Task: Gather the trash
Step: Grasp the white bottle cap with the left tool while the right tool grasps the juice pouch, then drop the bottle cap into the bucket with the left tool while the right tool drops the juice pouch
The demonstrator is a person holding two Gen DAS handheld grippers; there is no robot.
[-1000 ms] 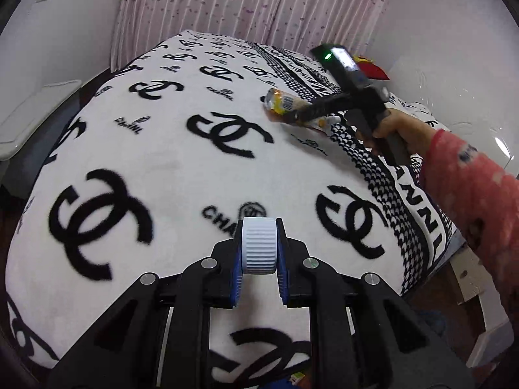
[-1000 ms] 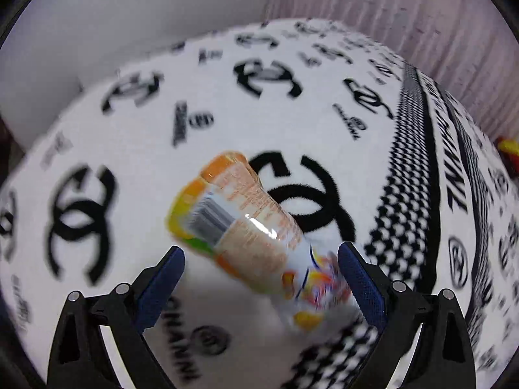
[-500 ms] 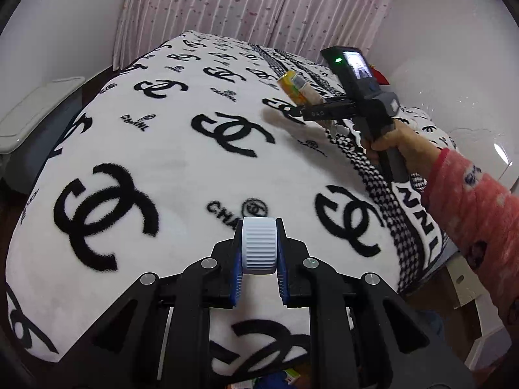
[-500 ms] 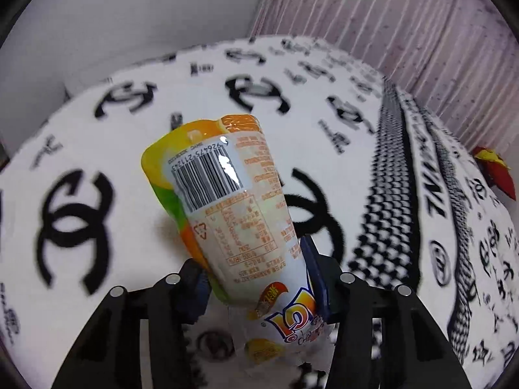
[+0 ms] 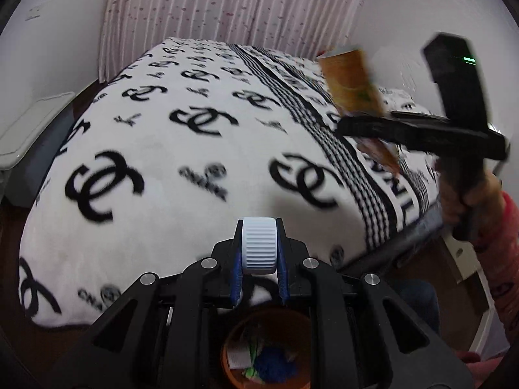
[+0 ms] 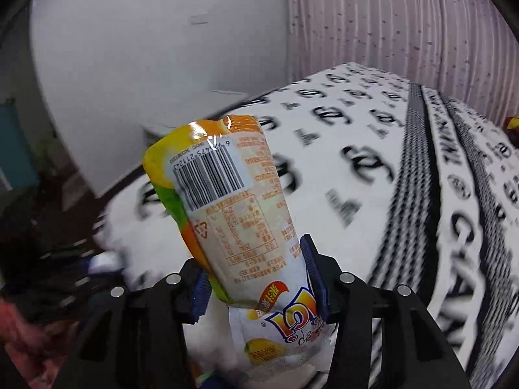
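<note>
Two tools: right tool (image 6: 256, 278) clamped on a snack pouch (image 6: 233, 207) above the bed (image 5: 181, 168); left tool (image 5: 259, 259) grips a white ribbed cap (image 5: 259, 246) over a brown bin (image 5: 269, 350).

Open air above the blanket (image 5: 194, 162)

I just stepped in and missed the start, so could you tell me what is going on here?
A person is clearing trash off a bed with a handheld gripper in each hand. The right gripper is shut on an orange drink pouch, held up in the air above the patterned blanket. The left gripper is shut on a white ribbed cap. Below the left gripper, at the foot of the bed, stands a brown bin with some scraps already inside. Neither item is in the bin yet.
</note>
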